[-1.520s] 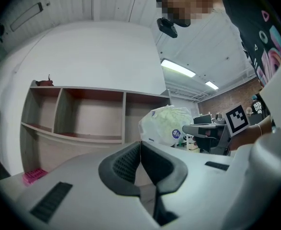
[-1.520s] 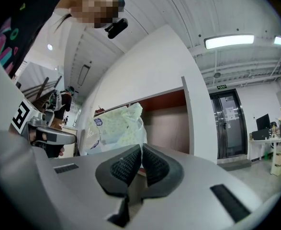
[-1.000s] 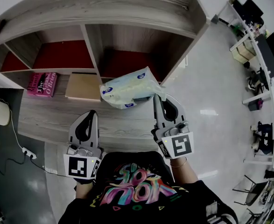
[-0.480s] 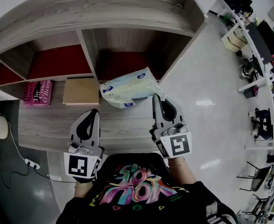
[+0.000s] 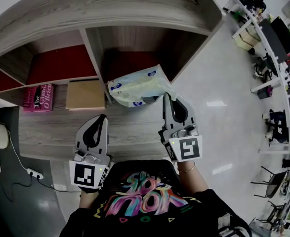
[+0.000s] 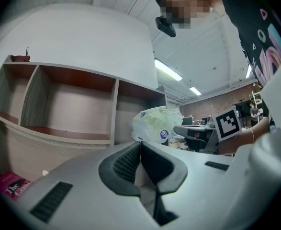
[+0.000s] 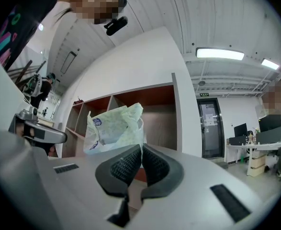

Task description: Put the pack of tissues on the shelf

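Shelf [image 5: 93,48]: no pack in it yet; carry-in, set-down and release judged outstanding.
Pack [image 5: 137,85]: aloft at mouth of shelf's right bay, outside it; long axis across shelf front, free end to left, pinched end to right.
Right gripper [image 5: 167,97]: clamped on pack's wrapper edge.
Left gripper [image 5: 103,118]: jaws together, nothing between.

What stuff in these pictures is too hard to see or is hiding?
The pack of tissues: print too small in the head view; the right gripper covers its bottom in the right gripper view.
The pink book: title too small in the head view, cut by the dark edge in the left gripper view.
The small dark thing on top of the shelf: too small to name in the left gripper view.
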`<control>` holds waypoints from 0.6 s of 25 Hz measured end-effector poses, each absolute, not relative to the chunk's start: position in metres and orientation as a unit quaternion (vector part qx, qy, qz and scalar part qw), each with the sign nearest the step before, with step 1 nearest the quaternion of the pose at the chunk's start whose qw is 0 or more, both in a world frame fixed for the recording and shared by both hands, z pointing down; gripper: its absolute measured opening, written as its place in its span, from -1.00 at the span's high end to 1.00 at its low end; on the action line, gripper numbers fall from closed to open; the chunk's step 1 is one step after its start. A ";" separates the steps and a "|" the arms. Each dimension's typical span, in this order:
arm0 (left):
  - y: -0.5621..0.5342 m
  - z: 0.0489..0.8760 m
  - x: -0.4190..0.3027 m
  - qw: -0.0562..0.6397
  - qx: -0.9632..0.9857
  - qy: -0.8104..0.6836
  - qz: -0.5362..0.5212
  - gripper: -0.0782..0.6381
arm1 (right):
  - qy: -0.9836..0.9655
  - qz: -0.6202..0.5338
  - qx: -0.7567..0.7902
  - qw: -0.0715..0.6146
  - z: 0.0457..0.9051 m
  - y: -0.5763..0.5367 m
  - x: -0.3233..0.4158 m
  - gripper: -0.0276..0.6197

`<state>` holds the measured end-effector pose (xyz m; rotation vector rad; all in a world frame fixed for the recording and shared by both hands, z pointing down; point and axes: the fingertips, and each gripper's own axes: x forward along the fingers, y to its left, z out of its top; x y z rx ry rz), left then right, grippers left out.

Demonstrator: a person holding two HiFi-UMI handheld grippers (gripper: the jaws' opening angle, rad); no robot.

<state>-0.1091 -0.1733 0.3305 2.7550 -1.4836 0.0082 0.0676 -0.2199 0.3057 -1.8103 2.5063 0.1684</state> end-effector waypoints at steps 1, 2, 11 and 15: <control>-0.174 0.332 -0.110 0.008 0.881 -0.473 0.003 0.71 | 0.808 0.060 -0.585 0.029 0.304 -0.223 0.065 0.86; -0.175 0.334 -0.111 0.010 0.882 -0.471 0.003 0.71 | 0.807 0.067 -0.586 0.038 0.303 -0.227 0.062 0.86; -0.200 0.341 -0.112 0.024 0.886 -0.463 0.000 0.71 | 0.798 0.077 -0.597 0.021 0.313 -0.279 0.058 0.86; -0.182 0.347 -0.115 0.031 0.883 -0.468 0.002 0.71 | 0.797 0.073 -0.600 0.016 0.318 -0.279 0.059 0.86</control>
